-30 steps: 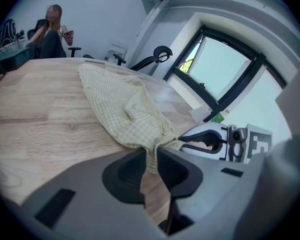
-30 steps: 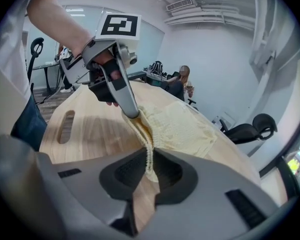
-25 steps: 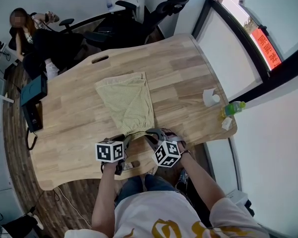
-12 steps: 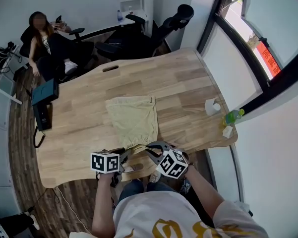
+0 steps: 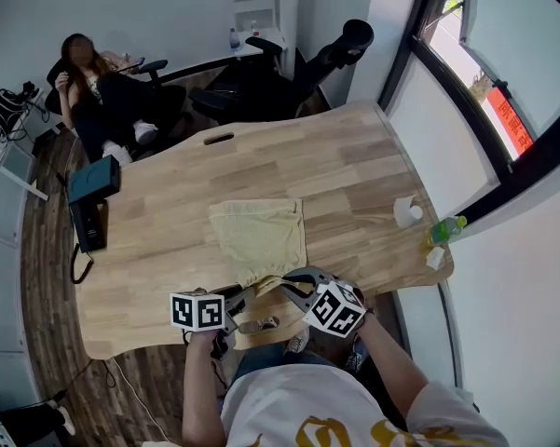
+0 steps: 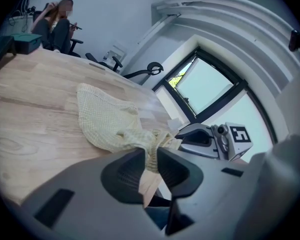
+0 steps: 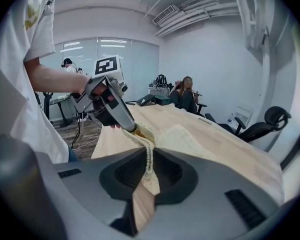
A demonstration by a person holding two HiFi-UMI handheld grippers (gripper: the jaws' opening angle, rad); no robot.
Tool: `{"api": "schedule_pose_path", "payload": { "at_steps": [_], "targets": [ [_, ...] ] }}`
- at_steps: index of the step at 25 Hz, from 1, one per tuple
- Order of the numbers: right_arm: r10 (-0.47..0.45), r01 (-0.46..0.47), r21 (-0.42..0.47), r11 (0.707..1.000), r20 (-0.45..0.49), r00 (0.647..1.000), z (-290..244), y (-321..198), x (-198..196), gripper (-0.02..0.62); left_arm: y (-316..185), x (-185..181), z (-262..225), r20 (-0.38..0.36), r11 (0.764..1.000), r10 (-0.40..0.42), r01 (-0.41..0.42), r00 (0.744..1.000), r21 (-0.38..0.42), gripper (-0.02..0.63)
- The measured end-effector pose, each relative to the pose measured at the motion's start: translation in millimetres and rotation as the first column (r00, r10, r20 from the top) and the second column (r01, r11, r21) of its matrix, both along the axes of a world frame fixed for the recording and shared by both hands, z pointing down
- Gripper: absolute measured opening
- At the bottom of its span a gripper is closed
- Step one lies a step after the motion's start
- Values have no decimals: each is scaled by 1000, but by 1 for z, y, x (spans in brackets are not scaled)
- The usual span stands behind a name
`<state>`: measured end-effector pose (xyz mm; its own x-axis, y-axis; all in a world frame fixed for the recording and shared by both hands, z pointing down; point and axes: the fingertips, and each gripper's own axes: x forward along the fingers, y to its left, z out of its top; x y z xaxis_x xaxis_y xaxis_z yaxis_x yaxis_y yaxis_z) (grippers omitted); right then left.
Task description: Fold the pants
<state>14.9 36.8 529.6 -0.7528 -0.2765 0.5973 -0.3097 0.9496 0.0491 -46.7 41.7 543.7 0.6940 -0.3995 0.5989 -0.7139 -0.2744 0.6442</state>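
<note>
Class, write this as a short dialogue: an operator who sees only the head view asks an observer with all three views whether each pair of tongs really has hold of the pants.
Operator: From above I cannot judge the left-hand grip. Is it holding?
Observer: Yes. In the left gripper view the left tongs pinch a bunched edge of the pants, though they have just opened slightly.
Operator: And the other side?
Observer: In the right gripper view the right tongs are shut on a thin fold of that edge.
</note>
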Motion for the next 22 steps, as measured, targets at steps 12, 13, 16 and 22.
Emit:
{"api": "schedule_pose_path", "payload": {
  "at_steps": [12,13,16,22],
  "targets": [
    [59,-59,-13,998,24,998,-12,-72,-19,40,-66,-14,-10,-106,999,9,-14,994,-49,77],
    [62,-62,-13,998,25,998,-15,-78,-21,40,-73,-16,-12,-125,999,-2,-5,992,-51,77],
    [67,-67,-6,998,23,998,-19,-98,-25,40,-93,-20,-17,-145,999,-11,6,989,-40,77],
    [122,-121,-52,991,28,992,0,-144,-29,40,-139,-28,0,-174,996,-63,50,983,-77,77]
  ]
}}
